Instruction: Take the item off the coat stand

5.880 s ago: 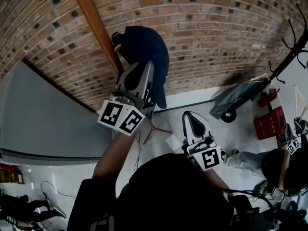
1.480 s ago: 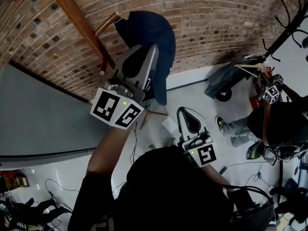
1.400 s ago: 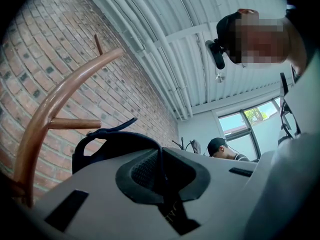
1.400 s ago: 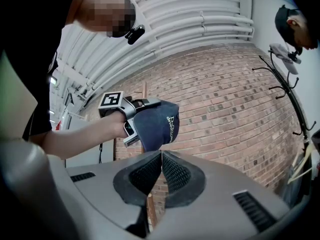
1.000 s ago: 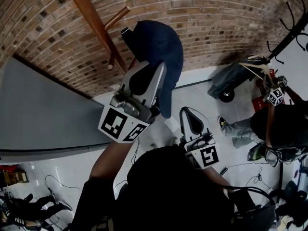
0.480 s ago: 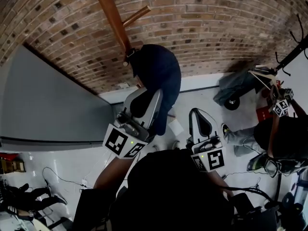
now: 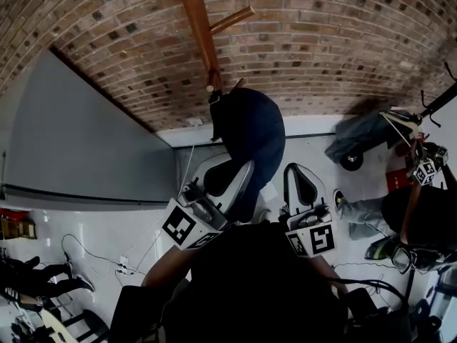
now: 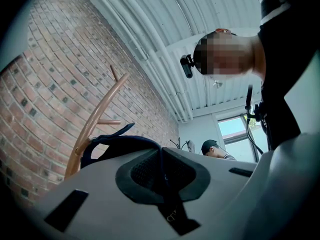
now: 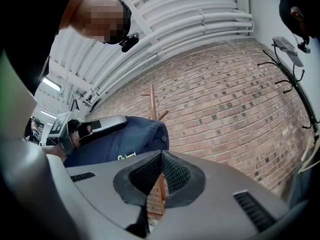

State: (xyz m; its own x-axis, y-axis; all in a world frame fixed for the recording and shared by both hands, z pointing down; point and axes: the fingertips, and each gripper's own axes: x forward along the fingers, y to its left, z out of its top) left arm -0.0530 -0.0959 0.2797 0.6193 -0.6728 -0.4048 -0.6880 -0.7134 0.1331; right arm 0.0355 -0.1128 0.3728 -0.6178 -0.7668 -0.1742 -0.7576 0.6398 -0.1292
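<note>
A navy cap (image 7: 250, 131) hangs in my left gripper (image 7: 240, 168), which is shut on its edge; the dark fabric runs between the pads (image 8: 162, 156). The cap (image 8: 117, 143) sits just below and beside the wooden coat stand (image 7: 200, 27), near a lower peg; whether it still touches the peg I cannot tell. In the left gripper view the coat stand (image 8: 95, 119) leans against the brick wall behind the cap. My right gripper (image 7: 296, 170) is held to the right of the cap, shut with nothing in it (image 9: 161, 154). From there the cap (image 9: 125, 139) and the left gripper (image 9: 95, 126) show at left.
Brick wall behind the stand. A grey panel (image 7: 86, 141) stands at left. At right are a cart with grey cloth (image 7: 364, 138), a black coat rack (image 7: 435, 98) and another person with a marker cube (image 7: 425, 170). Cables lie on the white floor (image 7: 107, 241).
My left gripper has come down and toward me with the cap in it, away from the stand's upper pegs. The right gripper has stayed about where it was.
</note>
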